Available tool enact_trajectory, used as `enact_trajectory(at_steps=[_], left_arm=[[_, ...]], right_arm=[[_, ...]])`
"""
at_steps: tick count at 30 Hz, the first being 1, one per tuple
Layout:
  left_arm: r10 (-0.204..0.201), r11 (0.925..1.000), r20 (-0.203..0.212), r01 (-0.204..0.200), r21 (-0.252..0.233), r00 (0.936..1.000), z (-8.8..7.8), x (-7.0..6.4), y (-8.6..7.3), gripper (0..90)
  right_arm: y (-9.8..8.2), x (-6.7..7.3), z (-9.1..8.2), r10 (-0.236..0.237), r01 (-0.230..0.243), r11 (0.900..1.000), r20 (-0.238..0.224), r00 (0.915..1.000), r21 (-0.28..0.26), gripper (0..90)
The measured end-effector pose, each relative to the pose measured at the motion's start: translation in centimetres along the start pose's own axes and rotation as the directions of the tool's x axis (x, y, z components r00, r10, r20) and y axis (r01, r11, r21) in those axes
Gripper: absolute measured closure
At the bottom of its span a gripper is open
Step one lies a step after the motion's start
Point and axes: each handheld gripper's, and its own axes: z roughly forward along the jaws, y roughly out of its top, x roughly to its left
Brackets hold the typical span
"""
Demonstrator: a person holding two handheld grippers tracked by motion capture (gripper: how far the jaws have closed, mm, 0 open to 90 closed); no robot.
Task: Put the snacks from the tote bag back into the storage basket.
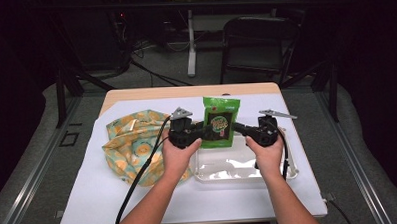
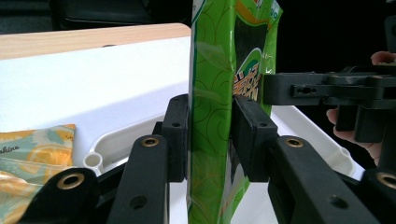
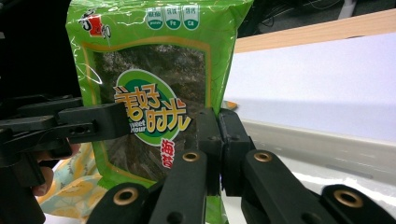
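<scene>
A green snack packet (image 1: 221, 122) with a dark window and a round logo is held upright above a white tray (image 1: 290, 172). My left gripper (image 1: 203, 132) comes at it from the left. In the left gripper view its pads (image 2: 178, 135) lie against both faces of the puffy packet (image 2: 212, 93), low down. My right gripper (image 1: 238, 128) reaches in from the right. In the right gripper view its jaws (image 3: 219, 140) are pinched together on the packet's (image 3: 149, 70) lower right edge. Each gripper also appears in the other's view: the right gripper (image 2: 299, 88), the left gripper (image 3: 93, 123).
A crumpled cloth printed with orange slices (image 1: 130, 144) lies left of the tray on the white sheet (image 1: 109, 200) covering the wooden table. A folding chair (image 1: 256, 40) and a desk leg stand beyond the far edge. Metal rails run along both sides of the table.
</scene>
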Motion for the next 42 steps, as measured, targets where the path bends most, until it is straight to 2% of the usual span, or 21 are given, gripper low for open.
enact_trajectory(at_steps=[11, 20, 26, 35, 42], left_arm=[[-0.028, 0.9994, -0.025, 0.028, 0.018, 0.9993, 1.0, 0.1, -0.1, 64.8], [-0.066, 0.9967, -0.029, 0.067, 0.045, 0.9974, 2.8, 0.9, -0.6, 63.0], [-0.089, 0.9930, -0.043, 0.092, 0.074, 0.9952, 4.0, 1.7, -1.2, 62.3], [-0.112, 0.9863, -0.052, 0.117, 0.116, 0.9924, 5.3, 2.6, -2.0, 61.7], [-0.124, 0.9813, -0.077, 0.134, 0.138, 0.9893, 6.1, 3.0, -2.5, 60.9]], right_arm=[[-0.1, 0.2, 0.1, -0.024, 0.025, 1.000, 0.042, 0.9988, -0.004, 89.0], [-0.3, -0.5, 0.8, -0.032, 0.030, 0.999, 0.084, 0.9960, 0.022, 89.1], [-0.7, -1.3, 1.8, -0.026, 0.020, 0.998, 0.113, 0.9932, 0.054, 89.1], [-1.1, -2.6, 3.0, 0.000, -0.013, 0.994, 0.120, 0.9928, 0.110, 89.1], [-1.3, -3.2, 3.9, 0.011, -0.030, 0.989, 0.131, 0.9913, 0.146, 89.0]])
